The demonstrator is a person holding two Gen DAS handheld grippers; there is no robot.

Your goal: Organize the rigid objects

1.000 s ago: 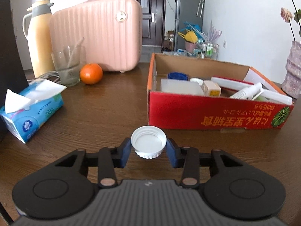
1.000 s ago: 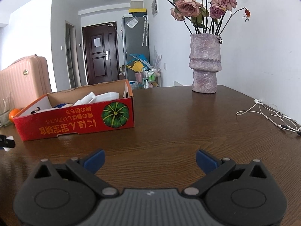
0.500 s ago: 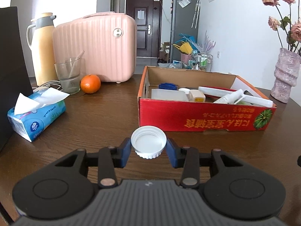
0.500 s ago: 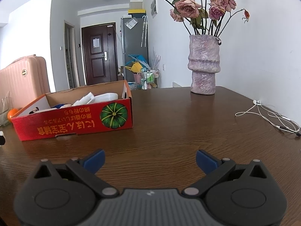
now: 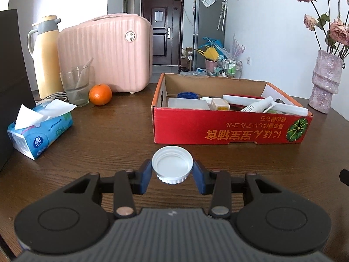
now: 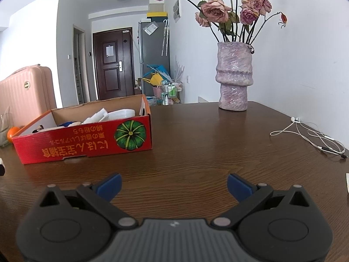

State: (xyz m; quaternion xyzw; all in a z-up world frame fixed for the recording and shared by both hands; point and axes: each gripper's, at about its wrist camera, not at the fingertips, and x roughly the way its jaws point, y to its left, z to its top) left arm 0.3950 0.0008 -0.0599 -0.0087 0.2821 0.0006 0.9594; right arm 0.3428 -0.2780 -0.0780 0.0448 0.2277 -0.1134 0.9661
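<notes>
The left gripper [image 5: 172, 178] pinches a white cap [image 5: 172, 166] between its blue pads, open side up, held above the table [image 5: 104, 144] in front of the red box [image 5: 231, 128]. The right gripper [image 6: 174, 184] stands spread wide with nothing between its pads, low over bare wood.

The job looks well along (though not finished). Inside the box already lie a blue lid [image 5: 187, 95], a pale tub [image 5: 188, 104], a small yellow-labelled bottle [image 5: 219, 104] and several white tubes [image 5: 259, 107]. The cap is not yet in: it hangs short of the box's near wall, so carrying it over the rim and letting go is what remains for this piece. Whether anything else loose waits to be sorted I cannot tell; no other small hard item shows on the wood near either gripper.

The left view alone shows the cap and the grip on it, plus the left end of the table: a tissue pack [image 5: 41, 128], a glass [image 5: 75, 85], an orange [image 5: 100, 94], a thermos [image 5: 47, 54] and a pink case [image 5: 106, 54]. The right view alone shows the whole vase [image 6: 234, 76] with its dried roses and, by the wall, a tangle of white earphones [image 6: 312, 135]. It sees the box end-on, with its contents mostly hidden behind the wall.
</notes>
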